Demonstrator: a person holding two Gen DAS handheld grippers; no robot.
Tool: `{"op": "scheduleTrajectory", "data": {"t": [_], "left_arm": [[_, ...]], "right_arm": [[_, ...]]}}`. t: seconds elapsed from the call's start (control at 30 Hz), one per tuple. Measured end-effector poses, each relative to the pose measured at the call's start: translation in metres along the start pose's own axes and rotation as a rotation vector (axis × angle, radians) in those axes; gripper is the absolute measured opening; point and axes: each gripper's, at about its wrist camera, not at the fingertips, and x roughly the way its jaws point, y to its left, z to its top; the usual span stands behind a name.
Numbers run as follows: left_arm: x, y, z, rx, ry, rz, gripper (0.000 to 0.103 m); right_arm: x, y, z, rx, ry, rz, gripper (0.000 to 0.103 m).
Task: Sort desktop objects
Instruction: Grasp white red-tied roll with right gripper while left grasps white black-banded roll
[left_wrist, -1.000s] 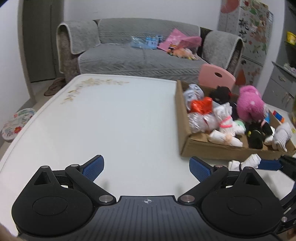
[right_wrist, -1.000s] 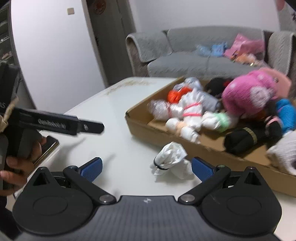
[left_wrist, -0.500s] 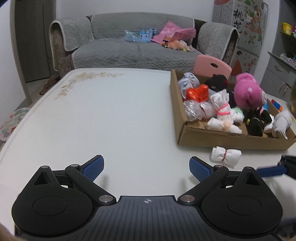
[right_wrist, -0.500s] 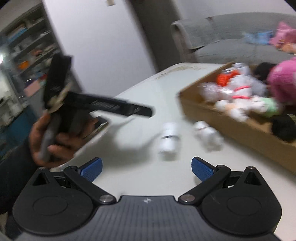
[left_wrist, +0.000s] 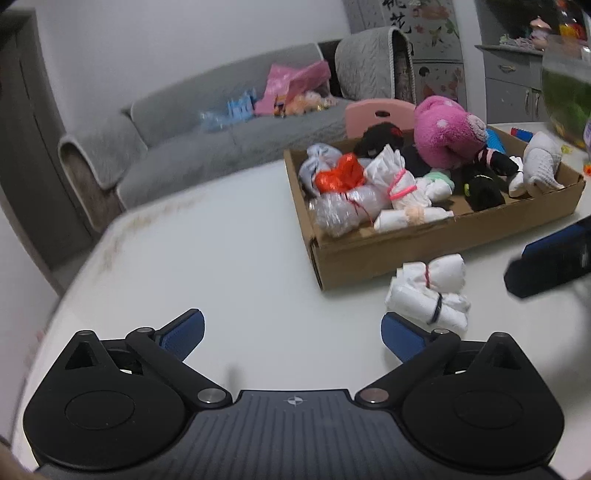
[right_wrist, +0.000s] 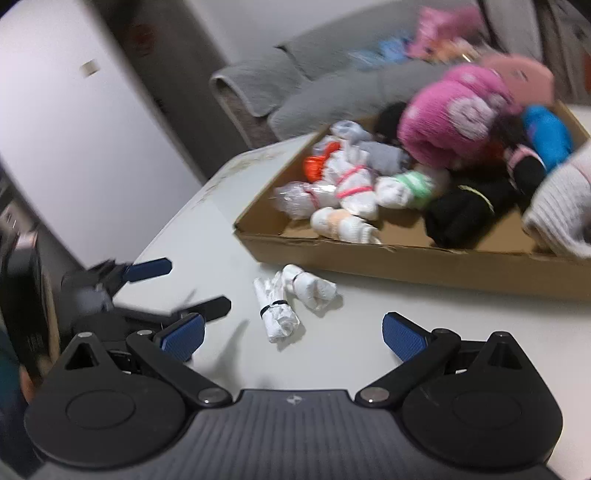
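Item: two white sock bundles, one banded black (right_wrist: 277, 315), one banded red (right_wrist: 312, 288), are lying touching on the white table (left_wrist: 229, 258) just outside the cardboard tray (left_wrist: 424, 245). The tray is already holding many bundles, so I am judging these two outstanding. I am keeping my left gripper (left_wrist: 291, 332) and right gripper (right_wrist: 293, 332) spread wide, gripping nothing.

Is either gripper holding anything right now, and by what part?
Nothing is held. The left gripper and right gripper both have open jaws; the two white bundles lie free on the table.
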Motion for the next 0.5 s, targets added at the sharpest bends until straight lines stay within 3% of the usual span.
{"op": "scheduleTrajectory", "data": {"t": [0.2, 0.5], "left_arm": [[0.019, 0.005, 0.004, -0.009, 0.041, -0.092, 0.103], [0.002, -0.009, 0.003, 0.046, 0.008, -0.329, 0.103]], "right_arm": [[0.000, 0.006, 0.023, 0.138, 0.028, -0.037, 0.103], [0.002, 0.000, 0.037, 0.146, 0.055, -0.079, 0.103]]}}
